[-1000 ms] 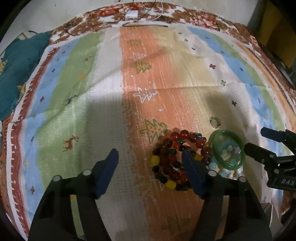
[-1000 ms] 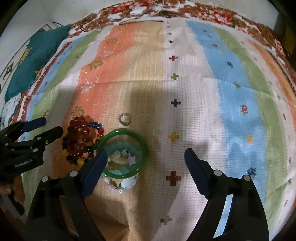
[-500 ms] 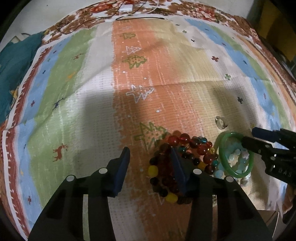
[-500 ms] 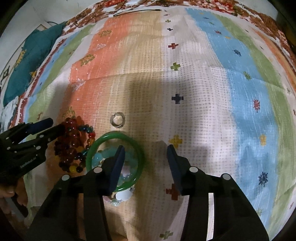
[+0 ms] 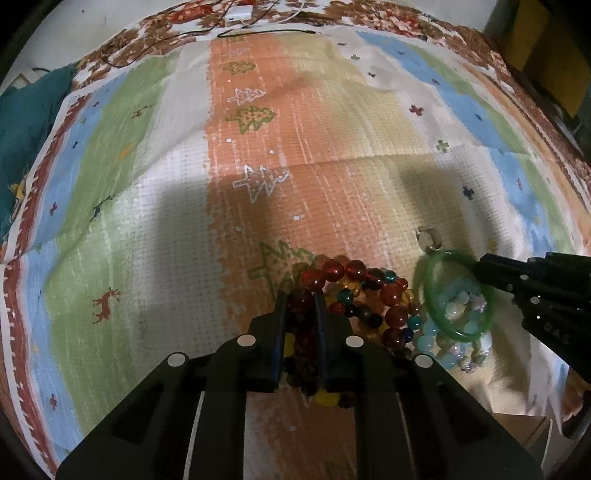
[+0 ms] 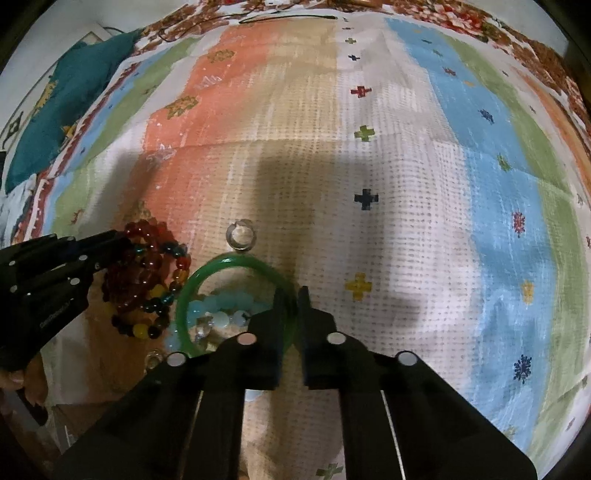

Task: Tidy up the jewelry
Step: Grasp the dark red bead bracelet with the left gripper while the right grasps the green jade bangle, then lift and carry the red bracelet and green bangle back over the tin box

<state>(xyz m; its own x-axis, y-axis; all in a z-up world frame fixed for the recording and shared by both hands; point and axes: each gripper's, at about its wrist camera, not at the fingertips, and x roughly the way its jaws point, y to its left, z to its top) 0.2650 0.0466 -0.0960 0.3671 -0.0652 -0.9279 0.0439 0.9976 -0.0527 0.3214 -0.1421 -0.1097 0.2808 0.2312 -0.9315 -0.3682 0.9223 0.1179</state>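
Observation:
A heap of jewelry lies on the striped cloth (image 5: 332, 177). My left gripper (image 5: 301, 299) is shut on the dark red bead bracelet (image 5: 303, 325), which lies among red, amber and teal bead strands (image 5: 369, 288). My right gripper (image 6: 291, 295) is shut on the rim of the green bangle (image 6: 221, 266), which rests over pale blue bead bracelets (image 6: 218, 314). The bangle also shows in the left wrist view (image 5: 432, 291), with the right gripper (image 5: 480, 269) on its right side. A small clear ring (image 6: 241, 236) lies just beyond the bangle.
A teal cloth (image 6: 66, 103) lies at the far left. A white charger with a cable (image 5: 240, 14) sits at the cloth's far edge. A cardboard edge (image 5: 521, 428) shows at the near right. The left gripper (image 6: 110, 243) appears in the right wrist view.
Both grippers moved down and forward onto the heap and closed: the left onto the dark red bead bracelet, the right onto the green bangle's rim.

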